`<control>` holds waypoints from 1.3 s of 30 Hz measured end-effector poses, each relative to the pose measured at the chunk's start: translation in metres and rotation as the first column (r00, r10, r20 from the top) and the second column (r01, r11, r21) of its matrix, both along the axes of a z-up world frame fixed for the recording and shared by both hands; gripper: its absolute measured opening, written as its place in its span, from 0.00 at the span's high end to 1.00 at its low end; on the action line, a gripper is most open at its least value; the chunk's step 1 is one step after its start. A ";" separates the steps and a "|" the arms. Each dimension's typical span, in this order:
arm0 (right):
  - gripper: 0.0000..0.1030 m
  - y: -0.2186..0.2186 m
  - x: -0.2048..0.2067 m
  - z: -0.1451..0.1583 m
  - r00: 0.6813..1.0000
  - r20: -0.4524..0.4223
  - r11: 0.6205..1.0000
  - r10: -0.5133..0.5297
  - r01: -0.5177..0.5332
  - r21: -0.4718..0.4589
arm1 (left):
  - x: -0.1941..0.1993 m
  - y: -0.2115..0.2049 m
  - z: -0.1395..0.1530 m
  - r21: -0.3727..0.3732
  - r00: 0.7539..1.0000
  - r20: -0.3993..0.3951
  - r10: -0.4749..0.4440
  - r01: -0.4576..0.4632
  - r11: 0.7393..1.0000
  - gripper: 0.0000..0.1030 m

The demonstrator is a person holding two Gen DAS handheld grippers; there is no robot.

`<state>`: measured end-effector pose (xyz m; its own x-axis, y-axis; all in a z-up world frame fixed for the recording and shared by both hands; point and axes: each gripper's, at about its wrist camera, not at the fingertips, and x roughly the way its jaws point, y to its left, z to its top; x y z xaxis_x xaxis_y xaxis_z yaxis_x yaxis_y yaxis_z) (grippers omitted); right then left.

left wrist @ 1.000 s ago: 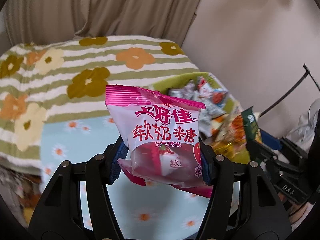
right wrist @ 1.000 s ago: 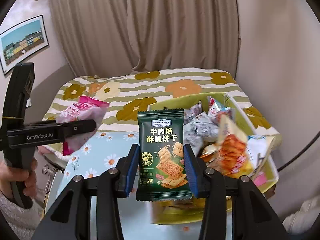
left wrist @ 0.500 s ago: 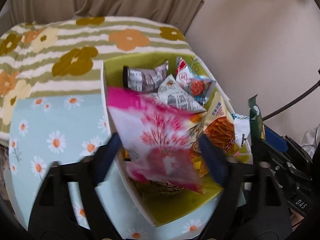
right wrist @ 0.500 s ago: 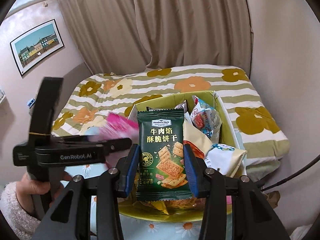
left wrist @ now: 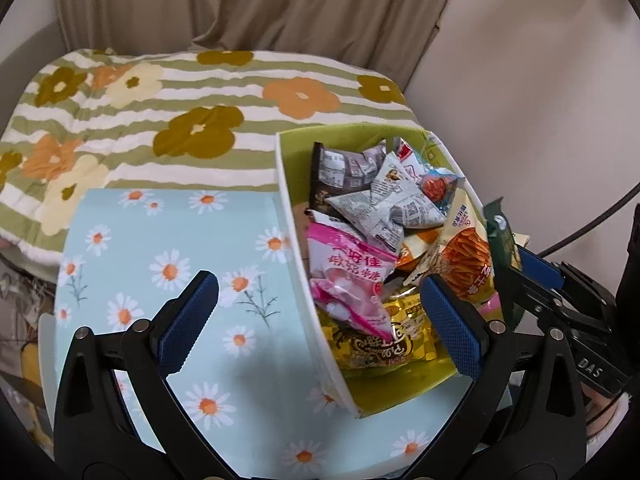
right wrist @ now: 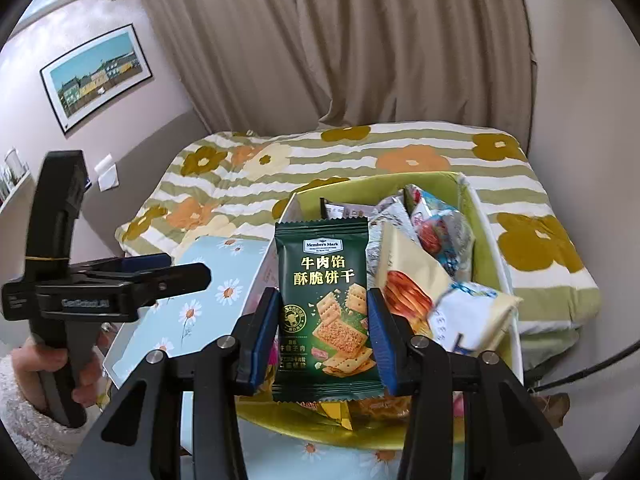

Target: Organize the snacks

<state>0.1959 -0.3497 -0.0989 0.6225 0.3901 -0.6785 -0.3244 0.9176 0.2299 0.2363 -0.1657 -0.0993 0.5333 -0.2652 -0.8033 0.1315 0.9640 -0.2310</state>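
Observation:
A green box (left wrist: 289,184) with a white rim holds several snack packets. A pink candy packet (left wrist: 349,276) lies in it near the left wall. My left gripper (left wrist: 320,312) is open and empty just above the box's near left side. It shows side-on in the right wrist view (right wrist: 176,272). My right gripper (right wrist: 323,338) is shut on a dark green biscuit packet (right wrist: 326,300), held upright above the near part of the box (right wrist: 492,248). That packet's edge shows in the left wrist view (left wrist: 502,248).
The box stands on a light blue daisy-print table (left wrist: 160,264). Behind it lies a bed with a striped flower blanket (left wrist: 160,92), then a curtain (right wrist: 340,40). A wall stands at the right, with a black cable (left wrist: 588,224).
My left gripper moved over the box, opened and let go of the pink candy packet, which now lies in the box. My right gripper moved nearer the box with the green packet.

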 end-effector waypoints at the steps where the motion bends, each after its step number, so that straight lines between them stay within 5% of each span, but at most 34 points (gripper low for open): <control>1: 0.61 0.001 0.003 -0.002 1.000 -0.007 1.000 0.000 0.000 -0.011 | -0.002 0.001 0.001 0.017 1.000 0.007 0.009 -0.009 1.000 0.03; 3: 0.53 0.004 0.008 -0.008 1.000 -0.025 0.999 -0.005 0.004 -0.051 | -0.005 0.001 0.000 0.038 1.000 0.011 0.021 -0.021 0.999 0.03; 5: 0.17 0.005 0.010 -0.012 0.999 -0.029 0.998 -0.013 0.011 -0.066 | -0.011 0.001 -0.001 0.053 0.999 0.011 0.030 -0.030 0.998 0.03; 7: 0.01 0.002 0.007 -0.011 1.000 -0.021 0.999 -0.008 0.007 -0.048 | -0.019 0.001 -0.002 0.074 0.999 0.012 0.042 -0.042 0.996 0.03; 14: 0.01 0.001 -0.013 -0.005 1.000 0.010 0.998 -0.024 0.025 -0.053 | -0.055 0.008 0.004 0.104 0.995 0.060 0.082 -0.088 0.991 0.03; 21: 0.01 0.015 -0.053 0.034 0.991 0.122 0.998 -0.046 0.051 -0.037 | -0.098 0.027 0.043 0.117 0.980 0.177 0.088 -0.110 0.987 0.03; 31: 0.01 0.047 -0.140 0.098 0.951 0.266 0.985 -0.155 0.170 -0.034 | -0.179 0.066 0.111 0.134 0.922 0.376 0.088 -0.148 0.980 0.01; 35: 0.01 0.059 -0.173 0.106 0.933 0.292 0.972 -0.209 0.232 -0.045 | -0.215 0.078 0.120 0.158 0.894 0.441 0.076 -0.160 0.974 0.01; 39: 0.01 0.067 -0.199 0.106 0.914 0.315 0.955 -0.256 0.290 -0.068 | -0.243 0.089 0.118 0.130 0.892 0.447 0.063 -0.134 0.982 0.01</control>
